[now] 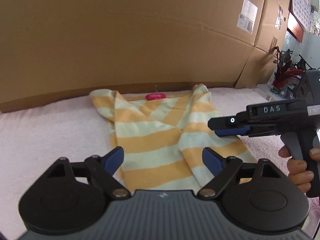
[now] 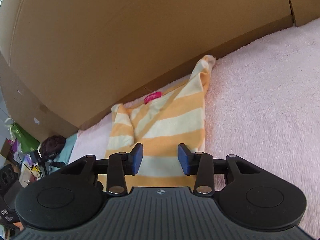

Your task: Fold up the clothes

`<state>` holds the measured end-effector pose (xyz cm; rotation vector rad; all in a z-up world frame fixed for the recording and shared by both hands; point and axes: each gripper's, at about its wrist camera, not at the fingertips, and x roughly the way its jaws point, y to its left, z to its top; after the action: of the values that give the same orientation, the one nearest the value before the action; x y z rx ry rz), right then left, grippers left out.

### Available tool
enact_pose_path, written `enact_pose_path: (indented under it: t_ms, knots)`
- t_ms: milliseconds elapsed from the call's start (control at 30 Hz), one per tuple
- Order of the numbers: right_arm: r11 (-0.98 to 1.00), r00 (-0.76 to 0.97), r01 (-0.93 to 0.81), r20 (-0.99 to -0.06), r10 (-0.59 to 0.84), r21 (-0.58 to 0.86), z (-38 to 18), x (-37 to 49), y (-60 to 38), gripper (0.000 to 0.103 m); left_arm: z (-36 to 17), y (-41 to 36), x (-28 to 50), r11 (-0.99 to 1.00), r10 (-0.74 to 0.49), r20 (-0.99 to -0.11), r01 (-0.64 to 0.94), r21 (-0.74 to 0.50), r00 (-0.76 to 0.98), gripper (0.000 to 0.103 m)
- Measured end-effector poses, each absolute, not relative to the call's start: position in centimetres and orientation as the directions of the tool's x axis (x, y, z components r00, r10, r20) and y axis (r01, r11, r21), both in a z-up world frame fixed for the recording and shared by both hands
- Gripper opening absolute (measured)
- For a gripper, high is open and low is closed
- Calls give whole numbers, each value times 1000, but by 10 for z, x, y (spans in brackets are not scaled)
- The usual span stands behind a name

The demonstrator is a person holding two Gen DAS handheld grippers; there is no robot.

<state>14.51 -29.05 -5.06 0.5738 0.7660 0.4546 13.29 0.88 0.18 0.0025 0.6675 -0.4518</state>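
Observation:
A yellow-and-white striped shirt (image 1: pixel 152 138) (image 2: pixel 170 120) lies flat on a pink fluffy blanket (image 1: pixel 50 130) (image 2: pixel 260 100), both sleeves folded in across its body, its pink neck label (image 1: pixel 155 96) (image 2: pixel 153 97) at the far end. My left gripper (image 1: pixel 163 160) hovers over the shirt's near part, jaws wide apart and nothing between them. My right gripper (image 2: pixel 160 158) is over the near hem, its blue pads (image 2: pixel 138 158) partly apart and not gripping any cloth. In the left wrist view the right gripper (image 1: pixel 215 128) reaches in over the shirt's right edge, held by a hand (image 1: pixel 300 170).
A tall cardboard wall (image 1: pixel 140 40) (image 2: pixel 120 40) stands right behind the blanket's far edge. Clutter and a red plant (image 1: pixel 286 74) sit off the right end, with a calendar (image 1: pixel 300 6) above. Bags and cables (image 2: pixel 30 150) lie off the left end.

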Motion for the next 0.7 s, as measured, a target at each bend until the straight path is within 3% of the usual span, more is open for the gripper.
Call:
enact_pose_path:
  t_ms: [67, 133, 267, 400, 467, 567, 600, 633, 700]
  knots:
    - [771, 672, -148, -509, 538, 620, -48, 151, -299, 38, -8, 8, 139, 916, -359, -630, 391, -94, 689, 73]
    - [761, 679, -183, -480, 556, 623, -38, 146, -301, 47, -12, 12, 137, 926, -311, -641, 376, -37, 702, 75]
    - [721, 606, -250, -476, 638, 647, -38, 149, -286, 51, -1, 29, 137, 919, -365, -614, 377, -117, 699, 77]
    - [722, 584, -240, -497, 641, 649, -51, 163, -274, 49, 7, 15, 159, 886, -444, -566, 434, -161, 695, 80]
    - [722, 591, -250, -489, 642, 646, -51, 165, -272, 50, -2, 10, 178, 881, -453, -593, 435, -186, 665, 79]
    - [750, 614, -254, -497, 613, 611, -47, 166, -272, 49, -7, 10, 187, 897, -410, -598, 422, -129, 688, 79]
    - [762, 629, -246, -500, 595, 598, -47, 168, -274, 48, -9, 11, 189, 907, -385, -602, 406, -108, 700, 83]
    - [764, 635, -242, -497, 591, 598, -46, 170, -275, 43, -11, 16, 190, 913, -378, -607, 392, -118, 699, 85]
    - [752, 637, -240, -485, 600, 614, -46, 173, -276, 44, -14, 25, 192, 922, -366, -616, 362, -138, 697, 88]
